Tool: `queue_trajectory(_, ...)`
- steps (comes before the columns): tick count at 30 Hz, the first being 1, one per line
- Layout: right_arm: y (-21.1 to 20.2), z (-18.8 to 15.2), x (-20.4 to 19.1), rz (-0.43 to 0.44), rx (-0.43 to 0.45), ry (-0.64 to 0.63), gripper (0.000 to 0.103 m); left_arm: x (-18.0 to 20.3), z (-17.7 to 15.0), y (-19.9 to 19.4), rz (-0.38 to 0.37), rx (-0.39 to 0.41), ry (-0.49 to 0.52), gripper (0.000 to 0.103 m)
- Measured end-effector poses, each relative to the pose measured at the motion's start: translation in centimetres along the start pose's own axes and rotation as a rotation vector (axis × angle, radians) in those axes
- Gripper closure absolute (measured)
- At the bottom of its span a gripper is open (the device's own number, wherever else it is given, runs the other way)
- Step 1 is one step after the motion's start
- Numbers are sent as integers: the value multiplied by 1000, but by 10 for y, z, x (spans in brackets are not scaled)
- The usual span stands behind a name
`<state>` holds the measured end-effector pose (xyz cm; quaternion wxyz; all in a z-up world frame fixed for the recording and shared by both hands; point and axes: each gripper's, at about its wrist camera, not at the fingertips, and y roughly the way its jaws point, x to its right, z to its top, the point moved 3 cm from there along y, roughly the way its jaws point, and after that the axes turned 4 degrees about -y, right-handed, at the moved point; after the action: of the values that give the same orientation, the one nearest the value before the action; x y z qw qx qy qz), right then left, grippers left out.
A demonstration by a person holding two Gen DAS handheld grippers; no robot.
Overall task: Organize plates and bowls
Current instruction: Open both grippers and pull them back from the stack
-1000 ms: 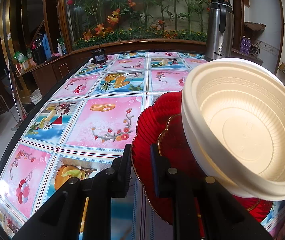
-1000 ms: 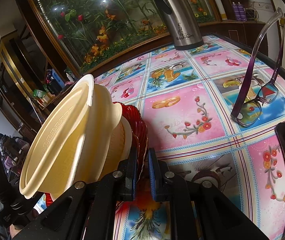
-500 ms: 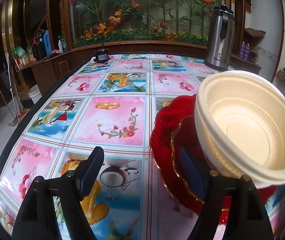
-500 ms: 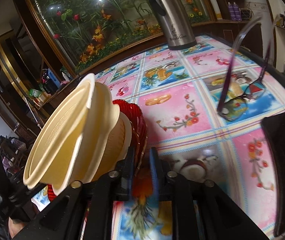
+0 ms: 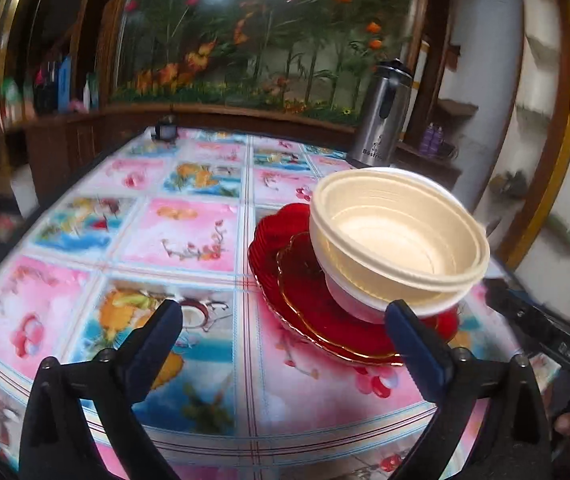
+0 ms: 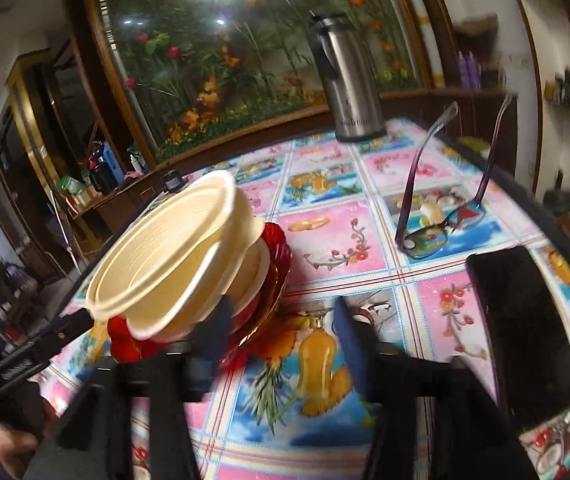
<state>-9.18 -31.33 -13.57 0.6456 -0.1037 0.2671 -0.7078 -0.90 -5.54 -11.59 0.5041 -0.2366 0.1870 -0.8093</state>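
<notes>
Stacked cream bowls [image 5: 399,240] sit on stacked red plates [image 5: 305,312] on the patterned table; the bowls lean a little. The stack also shows in the right wrist view, bowls [image 6: 173,256] over red plates [image 6: 273,280]. My left gripper [image 5: 283,330] is open and empty, pulled back from the stack, its right finger near the bowl's rim. My right gripper [image 6: 281,320] is open and empty, its left finger close to the plates' edge, apart from them as far as the blur shows.
A steel thermos [image 6: 347,80] stands at the table's far edge. Purple glasses [image 6: 441,216] and a black phone [image 6: 525,328] lie to the right of the stack. A small dark object [image 5: 167,130] sits at the far left edge. The tablecloth [image 5: 181,232] spreads left of the stack.
Both grippers opened and let go of the red plates, the left first, then the right. Both drew back and up from the stack, which now rests on the table.
</notes>
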Motion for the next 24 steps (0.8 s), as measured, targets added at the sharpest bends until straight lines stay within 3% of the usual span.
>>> queue_trajectory(2, -4, -8, -8, -22, 16, -54, 33, 10, -1, 1, 58, 10, 63, 0)
queue_trajectory(4, -6, -11, -15, -22, 19, -89, 33, 14, -4, 3, 61, 4, 83, 0)
queue_trajectory(7, -11, -10, -22, -31, 56, -139, 22, 18, -7, 8, 109, -26, 112, 0)
queue_trajectory(10, -11, -11, -32, -45, 64, -199, 17, 20, -8, 10, 163, -40, 140, 0)
queue_trajectory(13, -10, -12, -40, -56, 65, -245, 16, 20, -8, 6, 121, -26, 141, 0)
queue_trajectory(16, -13, -13, -38, -44, 78, -240, 15, 13, -6, 5, 202, 7, 112, 0)
queue_trajectory(24, -8, -10, -32, -10, 51, -199, 13, 6, -1, 10, 253, -28, 125, 0)
